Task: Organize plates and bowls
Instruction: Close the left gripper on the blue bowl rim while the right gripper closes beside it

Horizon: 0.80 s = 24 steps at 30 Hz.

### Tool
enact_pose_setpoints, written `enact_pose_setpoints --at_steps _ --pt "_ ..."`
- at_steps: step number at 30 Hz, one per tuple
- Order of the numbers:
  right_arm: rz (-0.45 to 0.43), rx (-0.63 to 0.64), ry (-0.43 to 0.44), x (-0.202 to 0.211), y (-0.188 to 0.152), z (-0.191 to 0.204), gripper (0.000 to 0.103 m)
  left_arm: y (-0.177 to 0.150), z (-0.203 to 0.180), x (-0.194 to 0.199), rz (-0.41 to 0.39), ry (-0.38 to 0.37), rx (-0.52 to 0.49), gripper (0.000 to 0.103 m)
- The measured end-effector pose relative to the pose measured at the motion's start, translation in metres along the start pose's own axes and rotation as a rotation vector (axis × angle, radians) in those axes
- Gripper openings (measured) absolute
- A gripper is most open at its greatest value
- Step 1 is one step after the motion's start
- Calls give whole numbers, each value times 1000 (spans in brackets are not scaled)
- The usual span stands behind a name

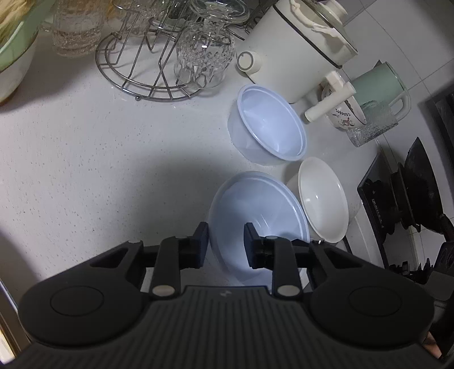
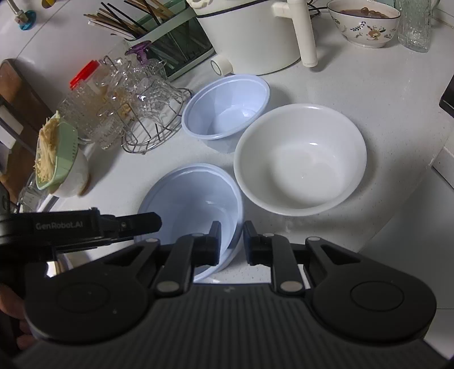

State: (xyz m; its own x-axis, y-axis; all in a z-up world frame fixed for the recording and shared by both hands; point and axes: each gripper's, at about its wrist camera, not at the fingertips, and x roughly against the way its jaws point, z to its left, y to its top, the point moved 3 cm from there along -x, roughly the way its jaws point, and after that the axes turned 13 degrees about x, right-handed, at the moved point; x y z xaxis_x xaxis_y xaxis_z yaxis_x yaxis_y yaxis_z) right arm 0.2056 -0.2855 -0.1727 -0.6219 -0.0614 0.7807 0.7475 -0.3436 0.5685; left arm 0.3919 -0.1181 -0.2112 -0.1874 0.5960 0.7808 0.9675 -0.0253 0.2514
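Three bowls sit on the white counter. A near blue bowl (image 1: 255,210) (image 2: 195,198), a far blue bowl (image 1: 269,122) (image 2: 227,105) and a white bowl (image 1: 323,198) (image 2: 300,159). My left gripper (image 1: 225,232) is open, its fingers straddling the near blue bowl's left rim. My right gripper (image 2: 231,230) is open, its fingers straddling the same bowl's right rim. The left gripper also shows in the right wrist view (image 2: 144,224) at that bowl's left edge.
A wire rack with glass cups (image 1: 159,56) (image 2: 142,108) stands behind. A white electric pot (image 1: 298,42) (image 2: 249,34), a floral bowl (image 2: 366,22), a green kettle (image 1: 380,85), a green strainer with shreds (image 2: 56,153) and a stove (image 1: 411,198) surround the bowls.
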Motion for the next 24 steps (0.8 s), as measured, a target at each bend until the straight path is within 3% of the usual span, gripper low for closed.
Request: enact_pose_setpoints --at_steps 6,12,24 --pt "-18 49 22 7 4 10 19 -1 2 16 -27 3 4 30" --pt "-14 137 76 7 13 29 19 -4 20 44 -90 9 71 30" --pt "70 306 150 -24 15 68 19 -7 51 62 -146 108 124 31"
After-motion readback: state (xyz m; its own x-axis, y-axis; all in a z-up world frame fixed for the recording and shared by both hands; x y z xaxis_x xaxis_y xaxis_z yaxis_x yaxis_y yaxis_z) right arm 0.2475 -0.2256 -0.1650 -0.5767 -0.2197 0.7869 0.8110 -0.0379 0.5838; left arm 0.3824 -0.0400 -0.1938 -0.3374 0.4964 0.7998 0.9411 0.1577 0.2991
